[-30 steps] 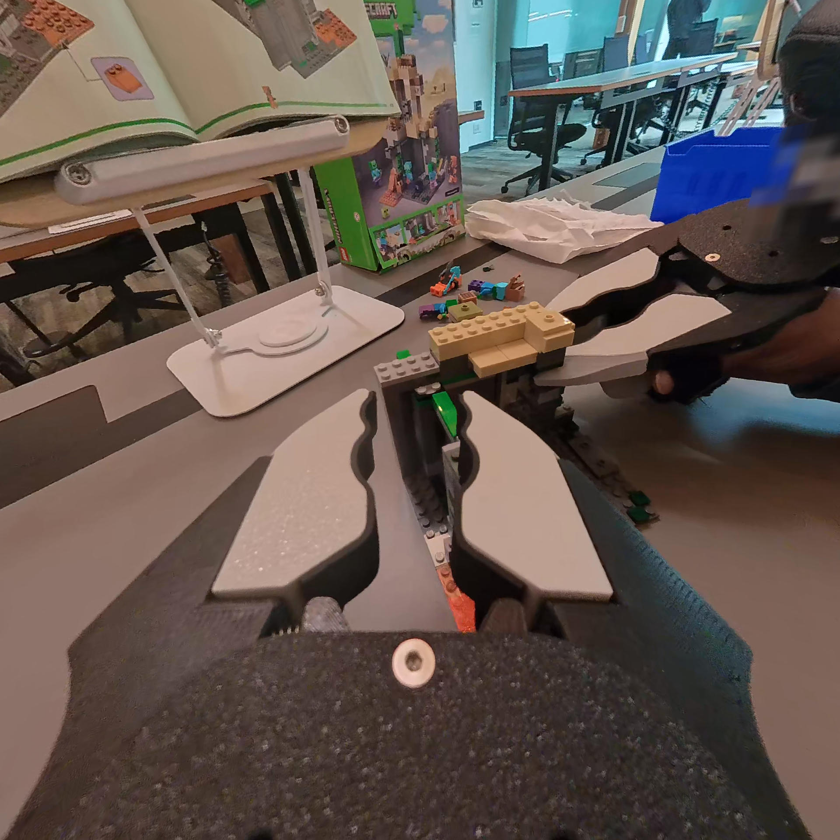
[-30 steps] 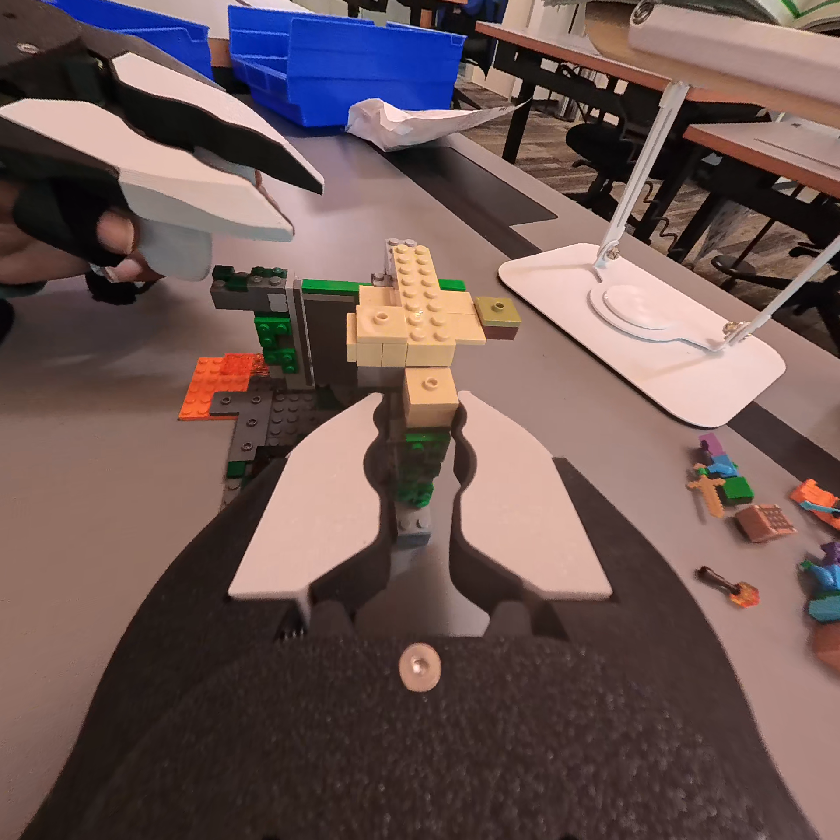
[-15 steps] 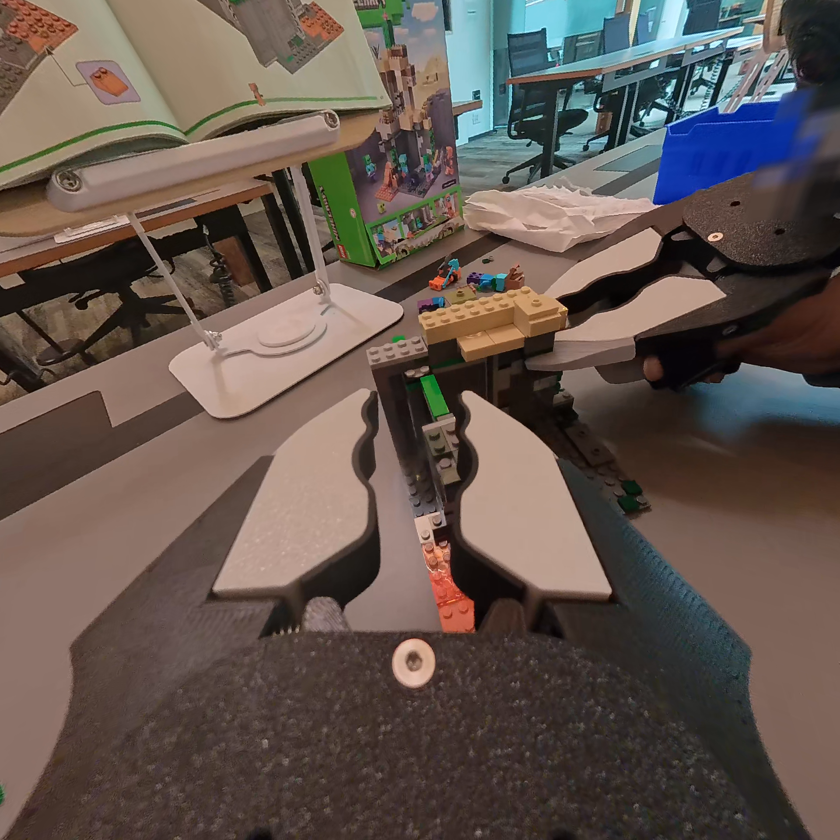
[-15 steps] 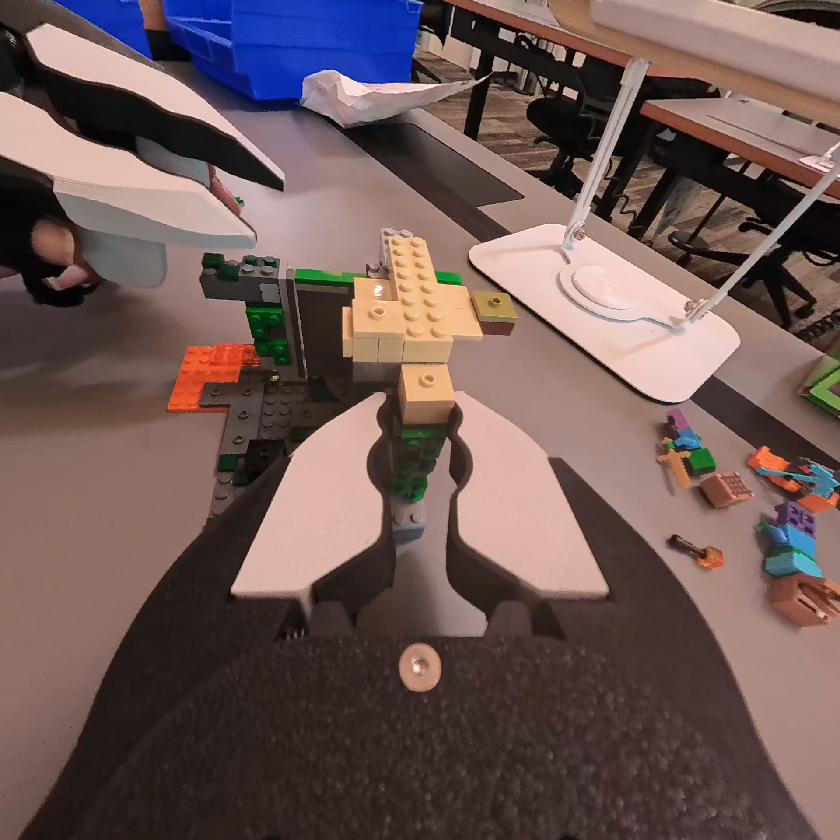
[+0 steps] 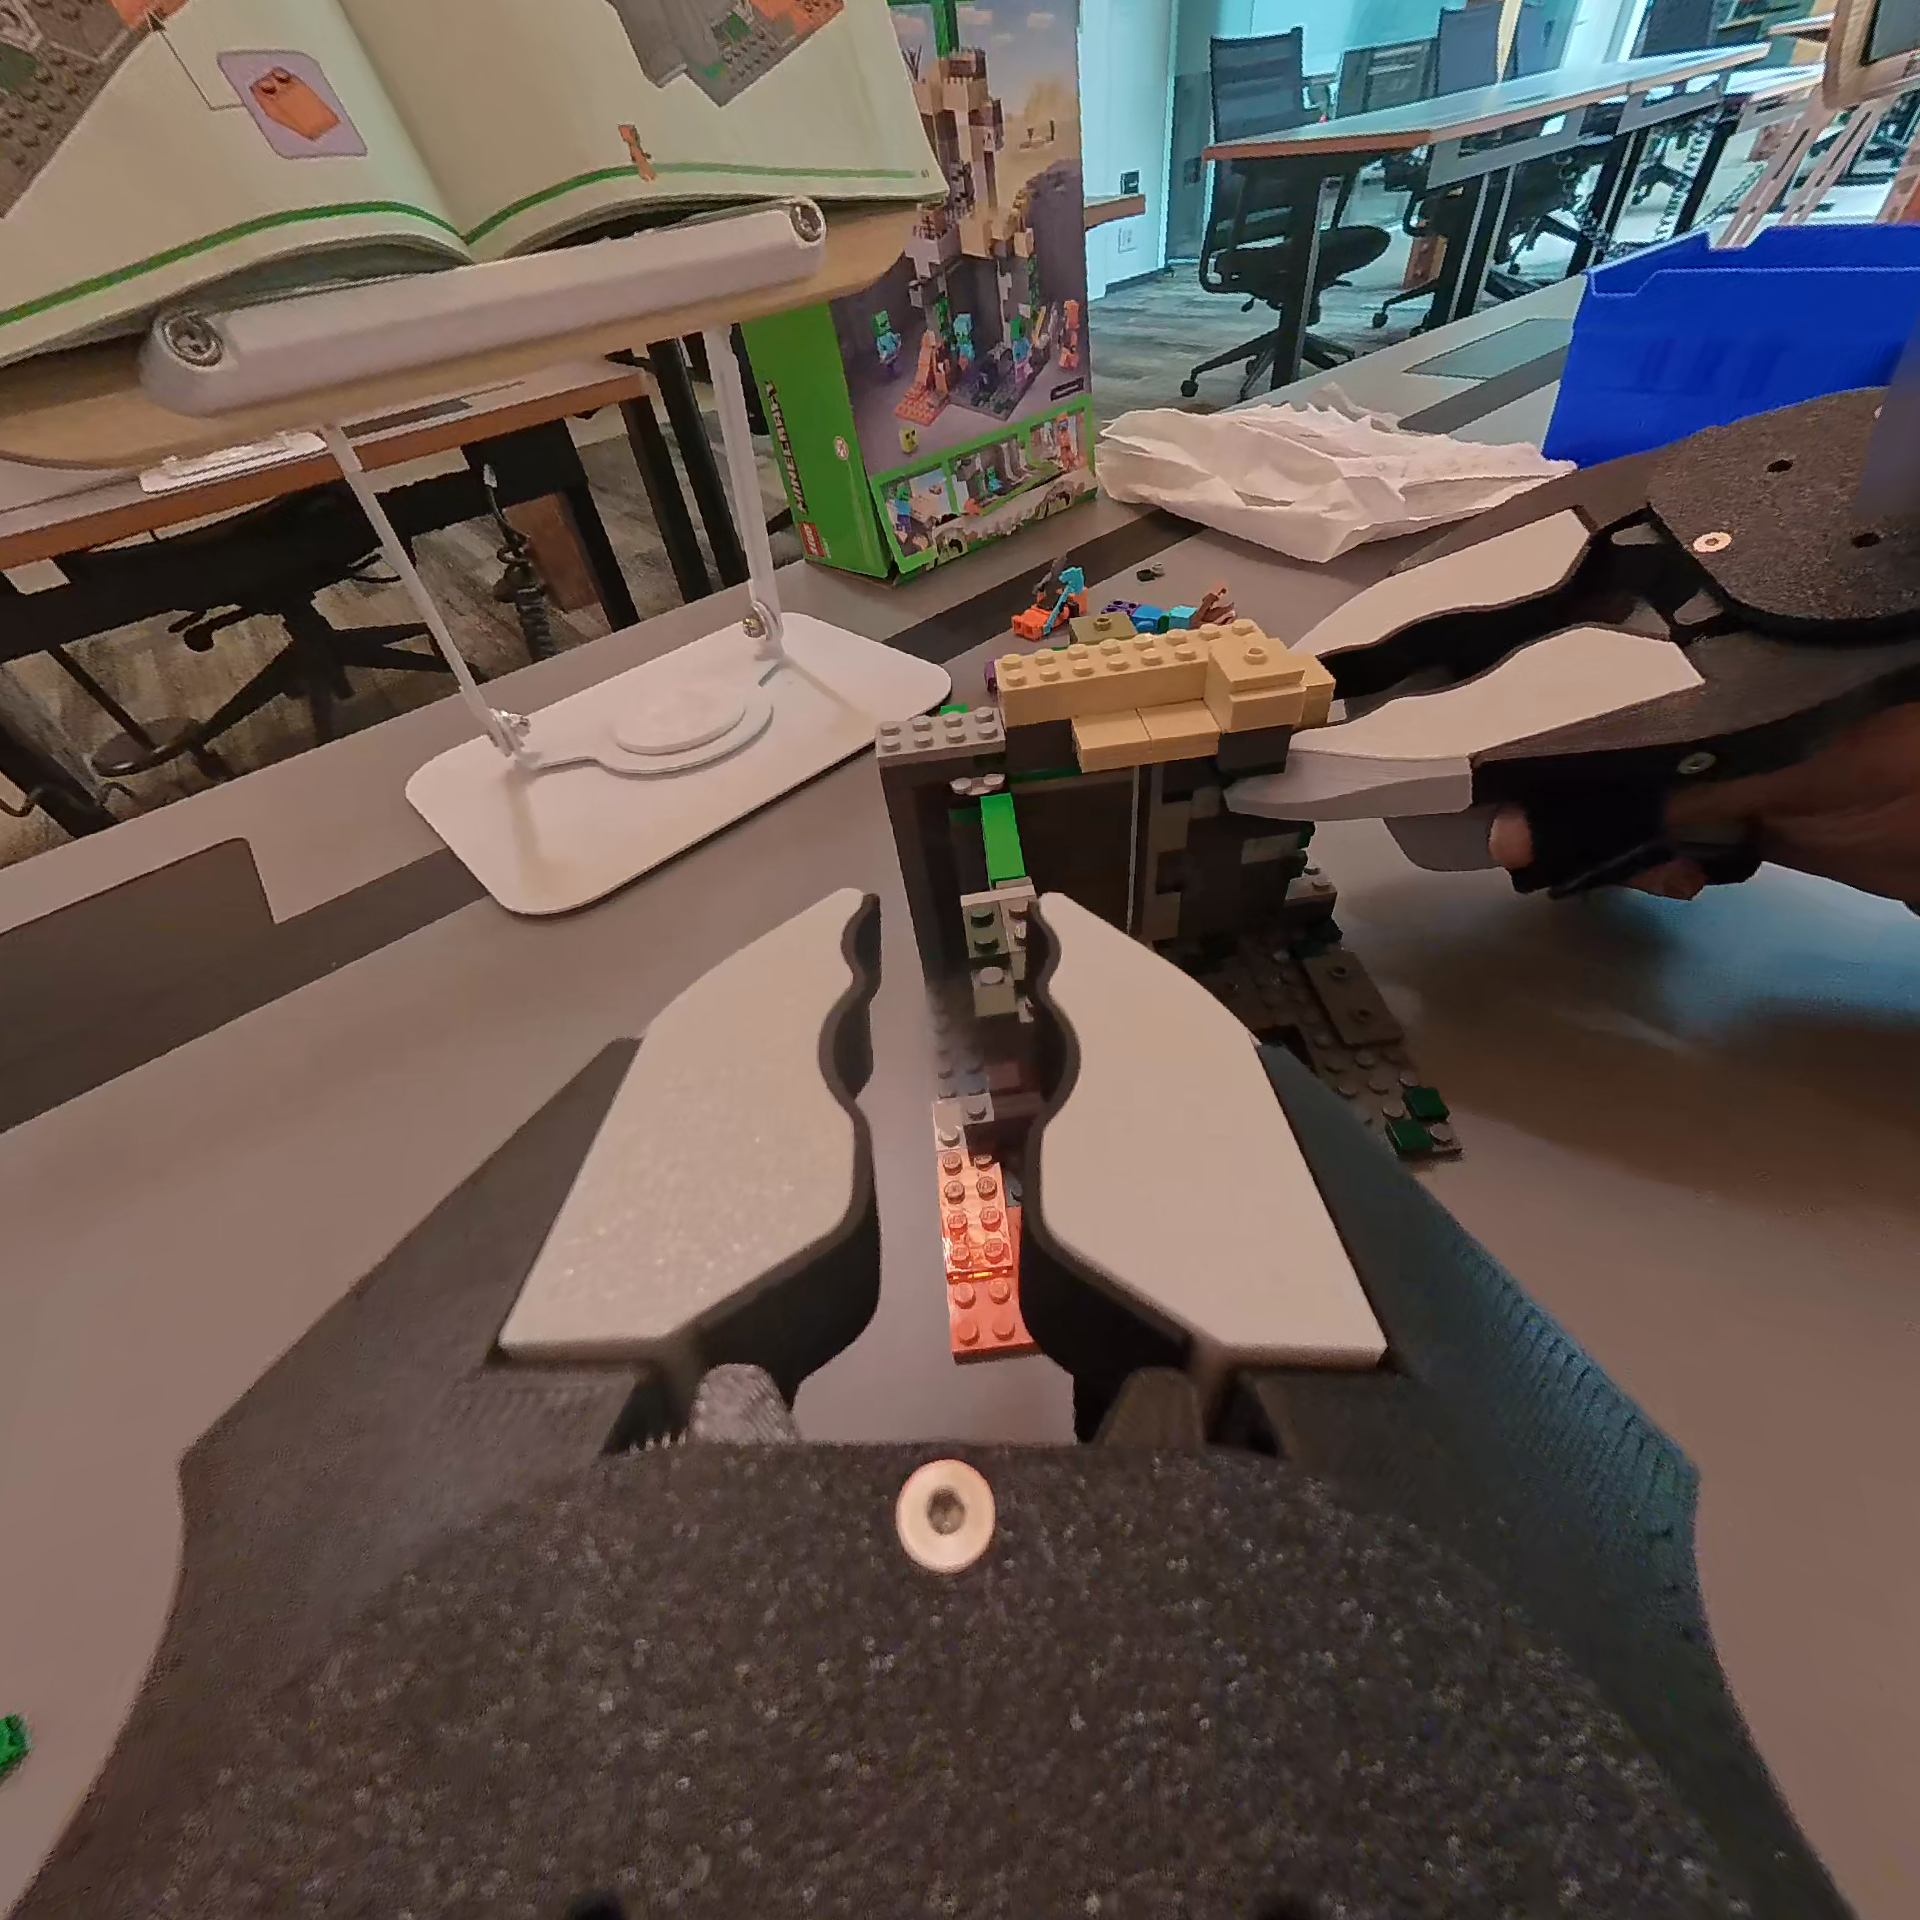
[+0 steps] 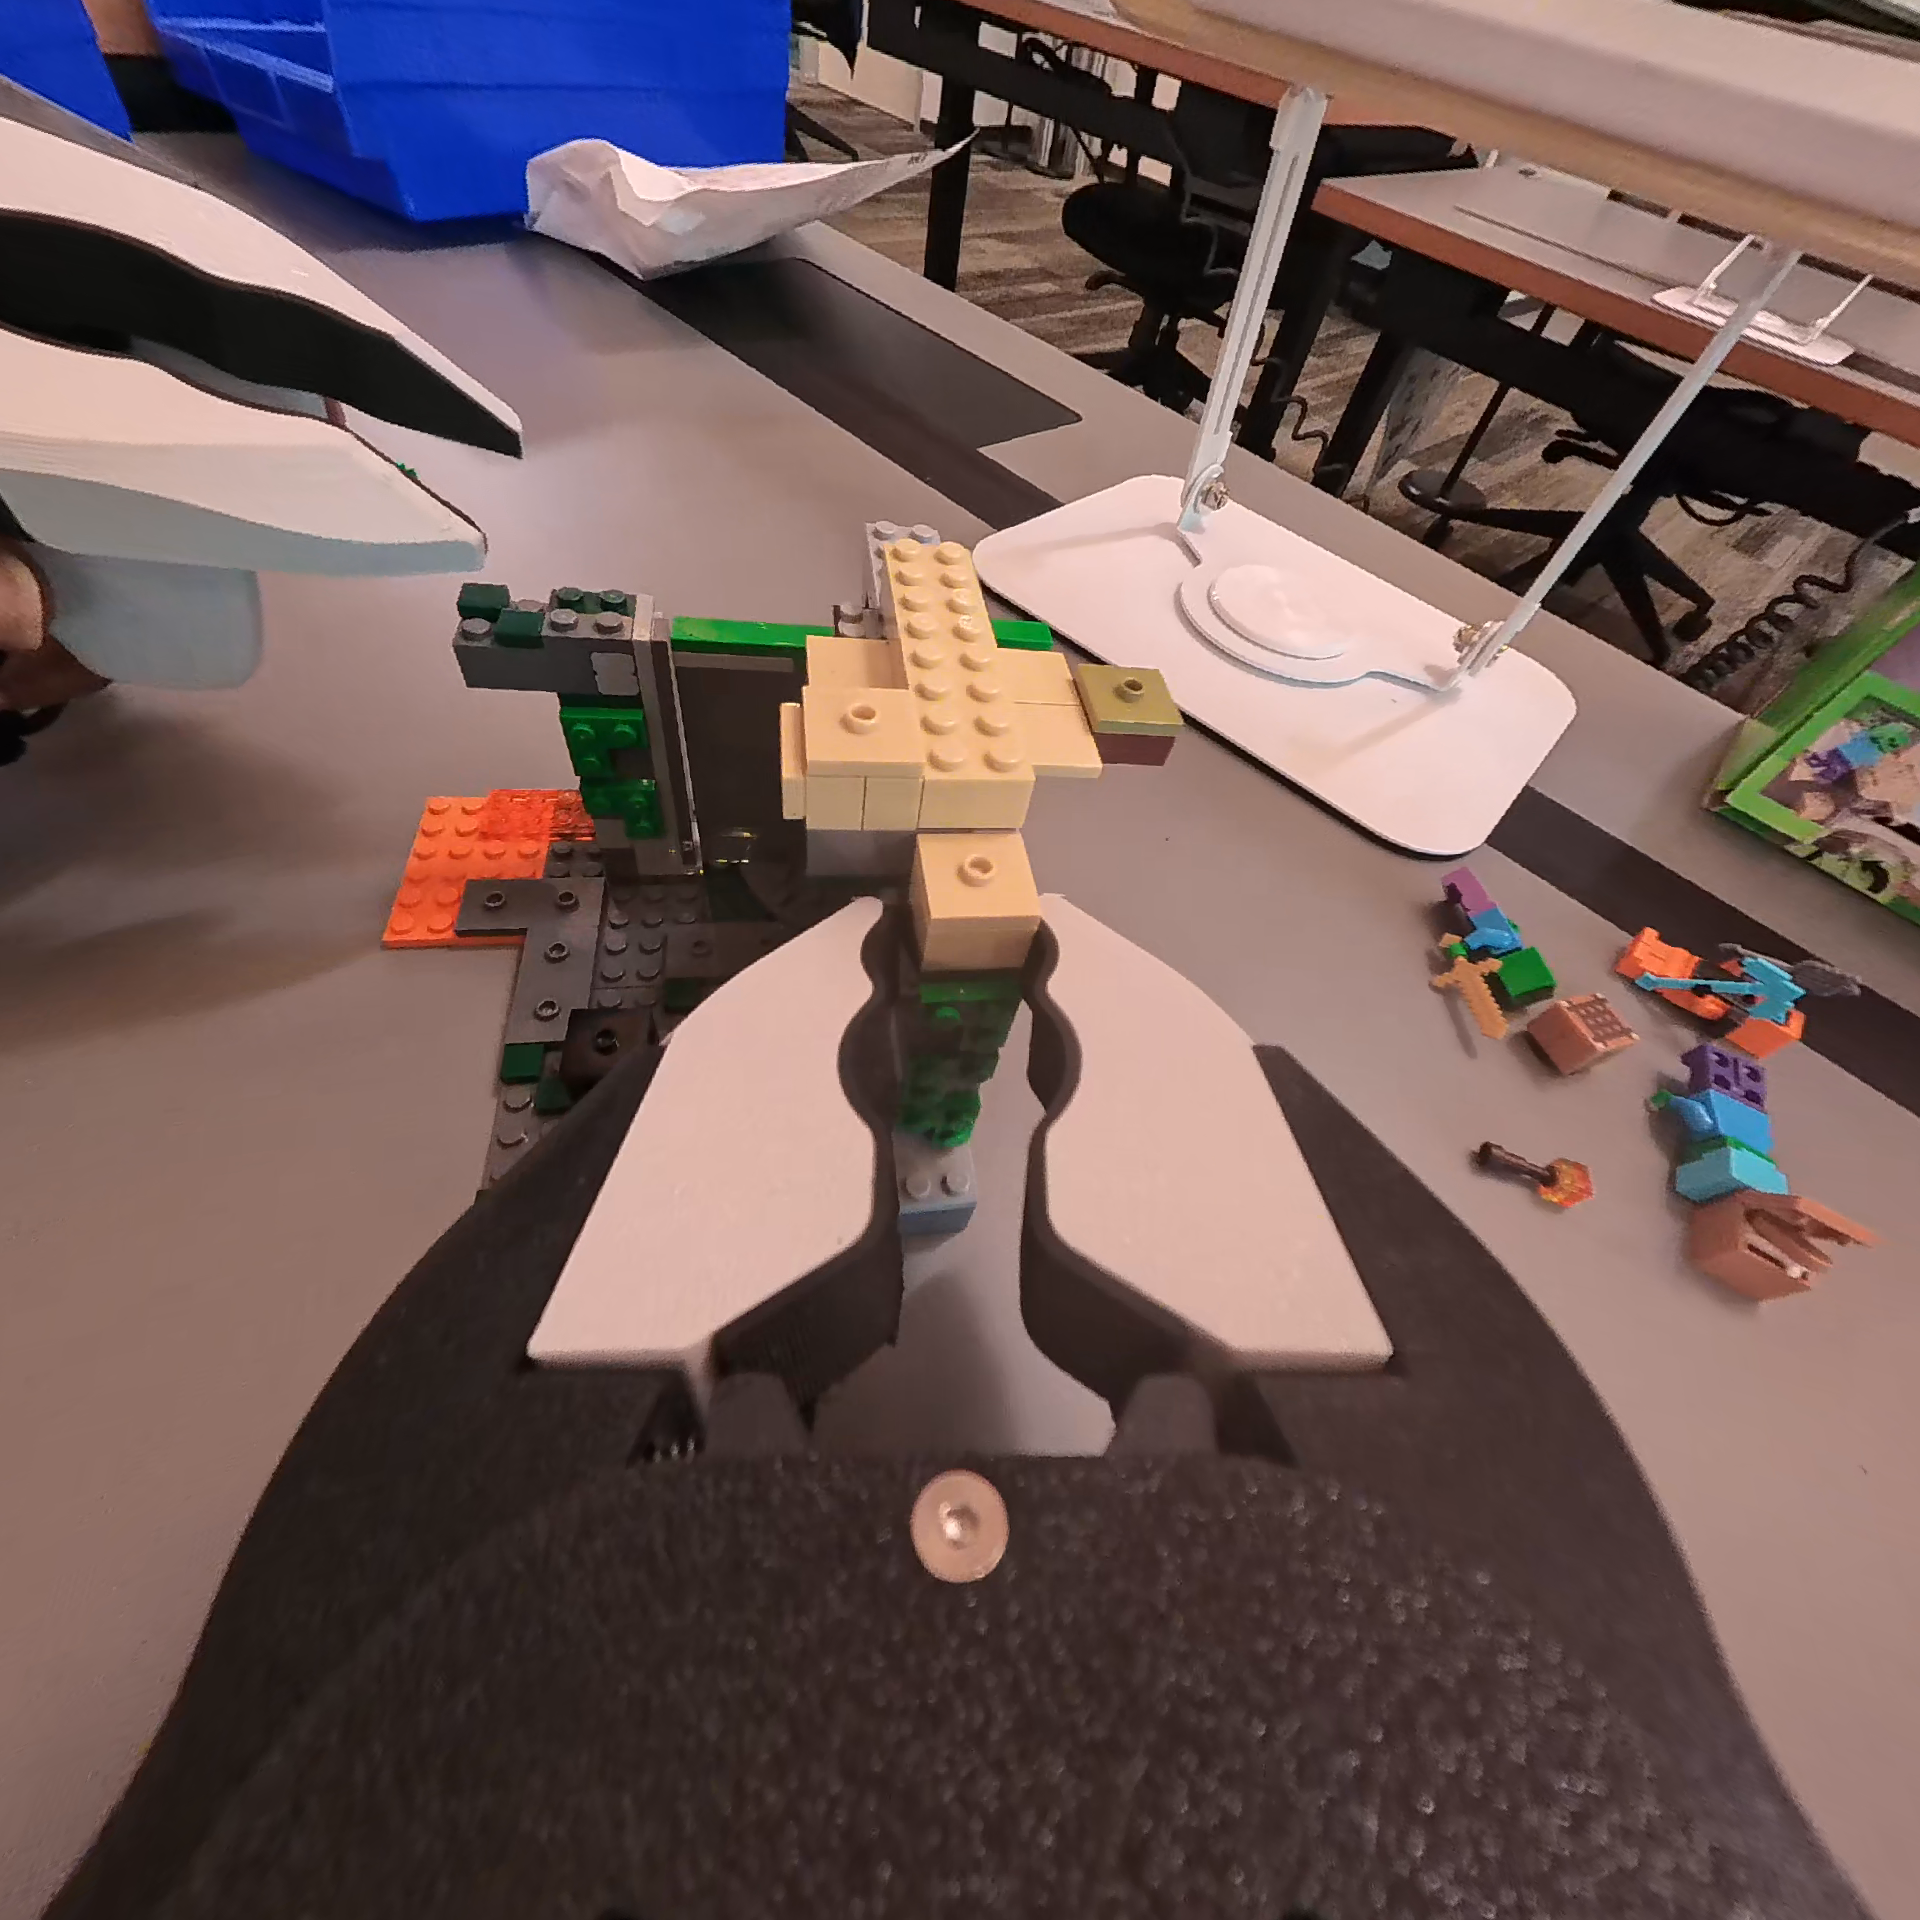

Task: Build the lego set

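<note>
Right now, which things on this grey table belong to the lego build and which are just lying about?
In the job:
- part-built lego model with tan brick roof
- right gripper, closed on the model's tan end block
- left gripper, at the model's grey-green column
- open instruction booklet on white stand
- loose small coloured lego pieces

Lying about:
- crumpled white paper
- blue plastic bins
- green set box

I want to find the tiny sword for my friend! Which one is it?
Start at the white stand base and look toward the loose pile of small pieces on the grey table. The sword lies at the pile's near-left edge, beside a brown square piece. It is the only thin, yellow-tan, blocky blade there.
</note>
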Available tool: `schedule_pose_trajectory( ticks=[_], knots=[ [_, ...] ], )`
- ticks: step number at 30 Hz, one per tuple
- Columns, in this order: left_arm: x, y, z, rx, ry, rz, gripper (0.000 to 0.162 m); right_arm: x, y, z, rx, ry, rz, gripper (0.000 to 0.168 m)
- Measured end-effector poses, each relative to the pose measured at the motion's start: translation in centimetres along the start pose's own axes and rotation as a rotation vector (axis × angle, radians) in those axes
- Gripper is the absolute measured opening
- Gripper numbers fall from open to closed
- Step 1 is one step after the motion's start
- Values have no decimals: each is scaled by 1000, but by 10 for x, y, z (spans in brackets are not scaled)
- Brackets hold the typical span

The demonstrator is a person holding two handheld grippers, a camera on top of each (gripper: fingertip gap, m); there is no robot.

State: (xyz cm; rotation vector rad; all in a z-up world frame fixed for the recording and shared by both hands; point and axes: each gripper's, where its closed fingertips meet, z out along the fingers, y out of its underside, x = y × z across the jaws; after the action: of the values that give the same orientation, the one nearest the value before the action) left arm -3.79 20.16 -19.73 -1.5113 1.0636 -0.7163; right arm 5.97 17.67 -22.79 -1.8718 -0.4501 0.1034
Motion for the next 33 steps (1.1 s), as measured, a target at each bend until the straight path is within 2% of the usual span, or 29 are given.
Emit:
schedule_pose_trajectory(
  ticks=[33],
  knots=[
    [-15, -4, -6, 12, -56, -13, 22, -2, 0, -5, 4, -45, -23, 27]
  ],
)
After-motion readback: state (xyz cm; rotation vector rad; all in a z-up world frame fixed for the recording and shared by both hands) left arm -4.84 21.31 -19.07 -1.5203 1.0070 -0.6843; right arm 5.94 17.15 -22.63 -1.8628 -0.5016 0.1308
